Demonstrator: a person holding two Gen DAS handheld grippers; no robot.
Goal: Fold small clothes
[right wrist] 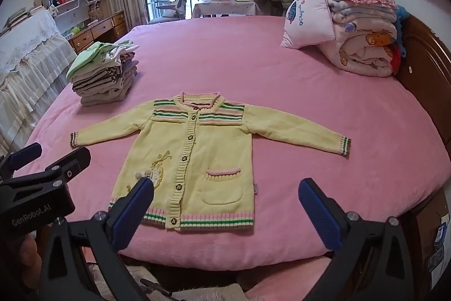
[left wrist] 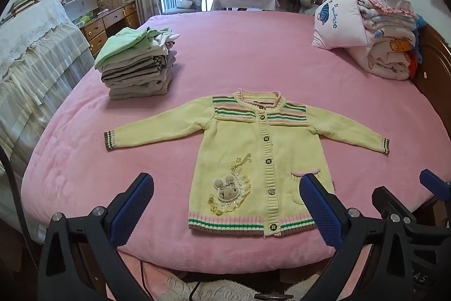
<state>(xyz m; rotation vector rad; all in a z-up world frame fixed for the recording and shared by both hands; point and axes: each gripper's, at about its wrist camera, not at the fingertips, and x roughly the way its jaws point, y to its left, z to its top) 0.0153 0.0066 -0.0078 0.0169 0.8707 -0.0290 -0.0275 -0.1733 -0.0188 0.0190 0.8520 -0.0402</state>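
A small yellow cardigan lies flat and face up on the pink bed, buttoned down the front, collar toward twelve o'clock and striped hem toward six. Both sleeves are spread out, one cuff reaching toward nine o'clock, the other toward three. A knitted bunny patch sits on the lower front at about seven o'clock from the cardigan's middle, and a pink-edged pocket sits on the other side of the button band.

The left gripper hovers over the near edge of the bed with its jaws spread as wide as they go and nothing between them; in the left wrist view its two blue pads frame the lower part of the cardigan without touching it. The right gripper hovers just beside it, jaws equally wide and empty, framing the hem and pocket in the right wrist view.

A stack of folded clothes with a green piece on top stands at ten o'clock from the cardigan, well apart from it. At two o'clock, by the wooden headboard, rests a pile of folded quilts with a pink pillow leaning against it.
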